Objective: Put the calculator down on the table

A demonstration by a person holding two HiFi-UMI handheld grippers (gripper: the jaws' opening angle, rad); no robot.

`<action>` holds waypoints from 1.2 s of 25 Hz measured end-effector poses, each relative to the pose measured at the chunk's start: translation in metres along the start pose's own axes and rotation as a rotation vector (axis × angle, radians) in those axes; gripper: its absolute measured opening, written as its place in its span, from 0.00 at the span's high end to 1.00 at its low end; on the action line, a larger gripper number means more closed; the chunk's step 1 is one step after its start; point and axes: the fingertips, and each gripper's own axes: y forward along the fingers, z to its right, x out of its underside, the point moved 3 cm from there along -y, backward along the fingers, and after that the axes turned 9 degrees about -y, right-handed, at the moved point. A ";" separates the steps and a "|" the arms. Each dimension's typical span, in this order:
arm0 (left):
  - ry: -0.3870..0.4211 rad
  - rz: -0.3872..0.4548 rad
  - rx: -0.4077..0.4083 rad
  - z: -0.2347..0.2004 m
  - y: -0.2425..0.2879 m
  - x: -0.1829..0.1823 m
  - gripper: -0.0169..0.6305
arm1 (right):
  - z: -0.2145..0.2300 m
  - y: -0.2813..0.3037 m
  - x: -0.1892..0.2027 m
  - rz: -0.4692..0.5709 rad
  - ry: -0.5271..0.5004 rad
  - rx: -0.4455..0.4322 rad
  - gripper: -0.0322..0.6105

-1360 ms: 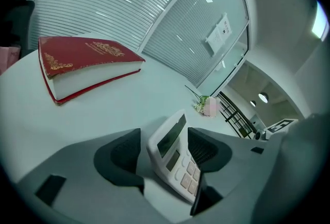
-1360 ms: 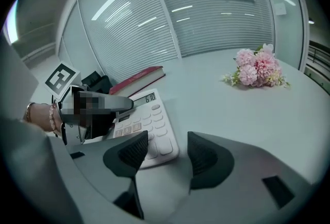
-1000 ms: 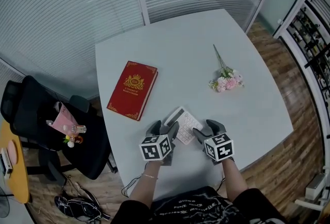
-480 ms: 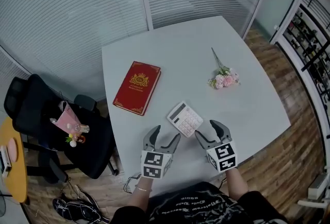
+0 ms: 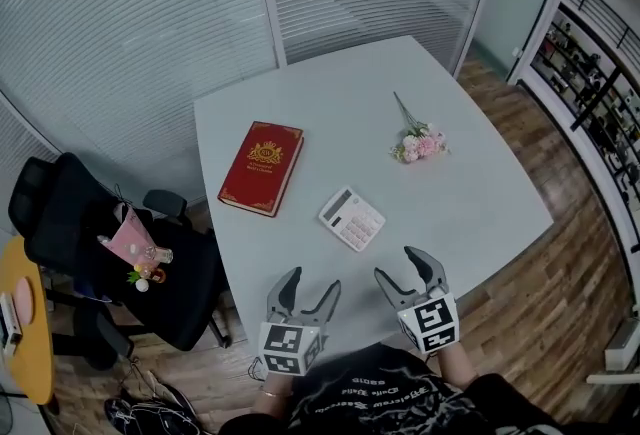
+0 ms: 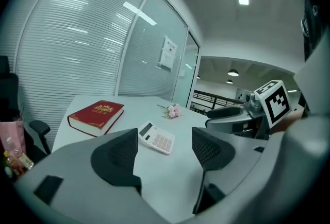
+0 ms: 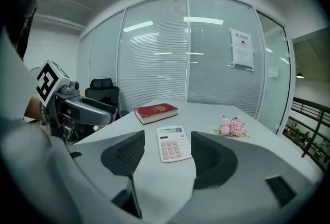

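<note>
Pale grey, round-cornered tabletop (image 5: 480, 208) fills the middle of the head view, backed by glass partition walls with closed white slatted blinds (image 5: 130, 13) and bordered on the right by wood-plank floor (image 5: 560, 313). A white desk calculator with pale pink keys (image 5: 351, 219) lies flat on the tabletop, face up, with its display end turned toward the far side. Nothing touches it. Near it to the left lies a dark red hardback book with a gold crest on its cover (image 5: 260, 167), closed and flat. Farther back to the right lies a small bunch of pink flowers on a thin green stem (image 5: 417, 145), well apart from both. At the near edge, the left gripper (image 5: 312, 283) and the right gripper (image 5: 400, 266) hover side by side, pointing toward the calculator but clear of it. Each gripper's own view shows its two dark, ribbed jaws spread wide, with only bare tabletop and the distant calculator framed between them, so neither claw has hold of anything. A black office chair (image 5: 60, 223) stands off the table's left side with some pink items resting on its seat.
</note>
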 end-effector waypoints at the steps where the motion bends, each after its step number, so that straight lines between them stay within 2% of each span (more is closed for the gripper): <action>1: 0.016 -0.009 -0.004 0.001 -0.006 0.005 0.44 | -0.004 -0.005 0.001 -0.004 -0.003 0.002 0.51; 4: 0.086 -0.033 -0.015 0.004 -0.019 0.020 0.44 | -0.016 -0.017 0.006 -0.011 0.003 0.005 0.51; 6: 0.096 -0.043 -0.007 0.007 -0.026 0.022 0.44 | -0.023 -0.022 0.007 -0.013 0.006 0.004 0.51; 11: 0.087 -0.022 0.011 0.009 -0.035 0.021 0.44 | -0.035 -0.028 0.005 -0.004 -0.005 0.010 0.51; 13: 0.058 -0.016 0.020 0.011 -0.035 0.018 0.44 | -0.040 -0.029 0.004 0.000 0.005 -0.015 0.51; 15: 0.017 -0.009 0.038 0.011 -0.036 0.017 0.46 | -0.044 -0.030 0.005 0.000 0.004 -0.028 0.56; 18: 0.016 -0.001 0.045 0.010 -0.038 0.017 0.66 | -0.047 -0.031 0.003 0.007 -0.010 -0.039 0.73; 22: 0.003 0.019 0.021 0.007 -0.040 0.015 0.91 | -0.051 -0.029 0.001 0.017 0.009 -0.097 0.85; 24: -0.007 0.028 0.010 0.006 -0.040 0.014 0.93 | -0.051 -0.027 -0.002 0.028 -0.001 -0.094 0.93; 30: -0.046 0.038 0.021 0.003 -0.042 0.014 0.94 | -0.052 -0.023 -0.004 0.037 -0.016 -0.081 0.94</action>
